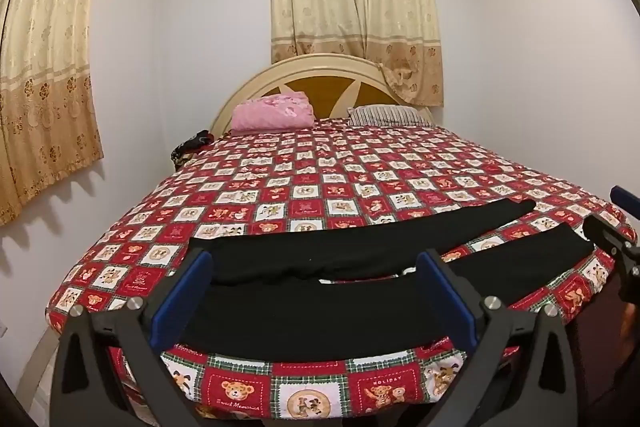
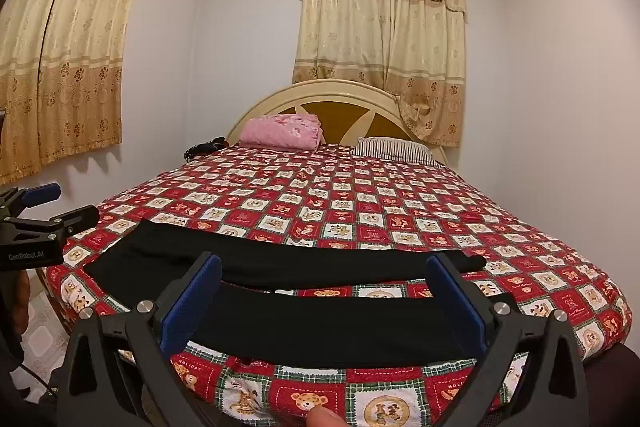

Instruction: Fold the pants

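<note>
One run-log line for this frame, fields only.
stage: pre-grasp | pants: flat on bed, legs apart | left gripper: open, empty | right gripper: open, empty

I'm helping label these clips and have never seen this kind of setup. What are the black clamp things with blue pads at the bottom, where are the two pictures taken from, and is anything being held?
There is no robot here: a person holds a hand-operated clamp in each hand, and a wide-angle camera on each clamp looks forward along its two fingers. One picture comes from the left gripper, the other from the right gripper. Each also shows up at the edge of the other's view. Both stand wide open and hold nothing.

Both look across a bed with a red teddy-bear quilt. A pair of black pants lies spread flat along the near edge, its two legs apart and running off to the right. At the far end, against the headboard, are a pink bundle and a striped pillow. Folding has not started.
</note>
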`<move>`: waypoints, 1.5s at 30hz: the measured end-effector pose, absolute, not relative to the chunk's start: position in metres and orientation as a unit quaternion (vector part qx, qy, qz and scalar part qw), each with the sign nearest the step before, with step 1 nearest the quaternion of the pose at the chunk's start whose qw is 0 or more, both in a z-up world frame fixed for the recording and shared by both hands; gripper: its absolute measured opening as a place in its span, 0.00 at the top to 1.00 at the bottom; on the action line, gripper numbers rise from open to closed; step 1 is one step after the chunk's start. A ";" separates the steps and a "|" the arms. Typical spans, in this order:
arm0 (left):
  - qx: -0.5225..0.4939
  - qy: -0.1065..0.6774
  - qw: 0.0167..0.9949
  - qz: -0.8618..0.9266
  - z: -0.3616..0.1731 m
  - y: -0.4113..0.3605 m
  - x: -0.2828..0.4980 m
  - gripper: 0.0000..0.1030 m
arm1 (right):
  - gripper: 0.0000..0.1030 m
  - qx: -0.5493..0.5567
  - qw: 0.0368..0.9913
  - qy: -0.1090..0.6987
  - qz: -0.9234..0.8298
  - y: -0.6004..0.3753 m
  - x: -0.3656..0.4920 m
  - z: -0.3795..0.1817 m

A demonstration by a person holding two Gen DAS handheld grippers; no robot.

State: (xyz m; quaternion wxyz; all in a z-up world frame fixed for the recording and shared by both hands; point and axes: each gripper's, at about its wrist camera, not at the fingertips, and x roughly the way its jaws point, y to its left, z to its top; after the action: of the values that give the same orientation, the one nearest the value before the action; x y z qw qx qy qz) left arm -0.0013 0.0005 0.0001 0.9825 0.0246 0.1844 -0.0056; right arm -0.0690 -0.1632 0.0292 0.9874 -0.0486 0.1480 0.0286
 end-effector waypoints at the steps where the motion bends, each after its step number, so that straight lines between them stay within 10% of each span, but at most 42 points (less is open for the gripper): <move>1: 0.024 0.184 0.983 -0.005 0.000 0.001 -0.002 0.00 | 0.01 -0.049 0.987 0.148 0.028 -0.163 -0.069 0.029; 45: 0.027 0.197 0.980 -0.004 -0.004 0.001 0.000 0.00 | 0.01 -0.055 0.986 0.154 0.027 -0.163 -0.066 0.023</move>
State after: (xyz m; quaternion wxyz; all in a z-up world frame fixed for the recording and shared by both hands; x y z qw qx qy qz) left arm -0.0002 0.0008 -0.0041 0.9801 0.0265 0.1965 -0.0041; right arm -0.0659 -0.1627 0.0231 0.9861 -0.0553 0.1543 0.0274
